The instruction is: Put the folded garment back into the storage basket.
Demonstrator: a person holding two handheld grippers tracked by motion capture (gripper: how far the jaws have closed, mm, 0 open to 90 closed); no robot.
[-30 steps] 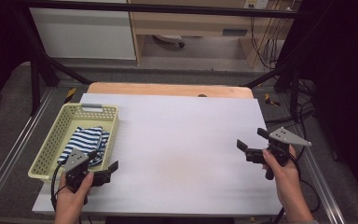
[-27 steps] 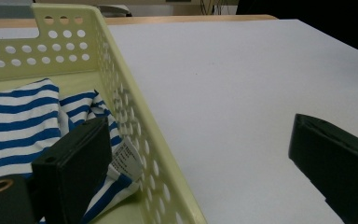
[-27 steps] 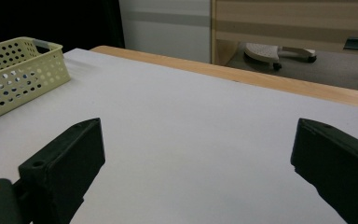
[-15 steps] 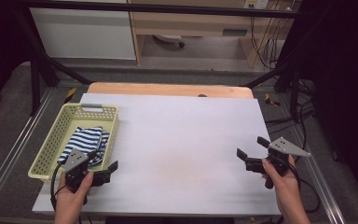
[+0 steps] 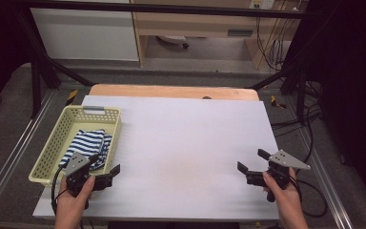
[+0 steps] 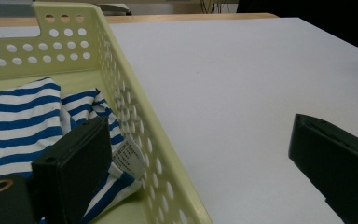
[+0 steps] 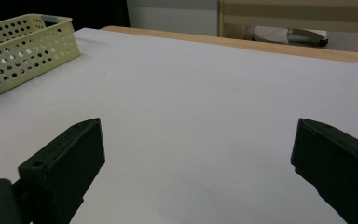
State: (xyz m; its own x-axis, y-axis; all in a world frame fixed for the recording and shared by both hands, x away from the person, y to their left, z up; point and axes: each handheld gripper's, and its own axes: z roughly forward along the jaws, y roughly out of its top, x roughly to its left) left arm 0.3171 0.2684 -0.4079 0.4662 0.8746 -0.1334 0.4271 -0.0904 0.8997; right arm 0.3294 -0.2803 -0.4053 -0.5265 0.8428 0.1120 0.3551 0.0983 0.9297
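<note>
A pale yellow perforated basket [image 5: 116,138] stands at the table's left side, and a blue-and-white striped cloth [image 5: 86,143] lies folded inside it. My left gripper [image 5: 106,164] is open at the basket's near right corner. In the left gripper view it [image 6: 200,140] straddles the basket wall [image 6: 121,79]: one jaw is inside over the striped cloth [image 6: 18,121], the other outside over the table. My right gripper [image 5: 252,161] is open and empty, low over the white table near its front right corner. In the right gripper view it [image 7: 198,140] points toward the basket [image 7: 23,42] far off.
A white sheet [image 5: 186,133] covers the table, with a wooden strip [image 5: 171,90] at the far edge. Cables [image 5: 310,119] hang off the right side. Black frame posts stand at the back corners. A white label [image 6: 128,156] sticks out from the cloth.
My right gripper has drawn back toward the table's near edge and a little left. The left gripper and the basket have stayed where they were.
</note>
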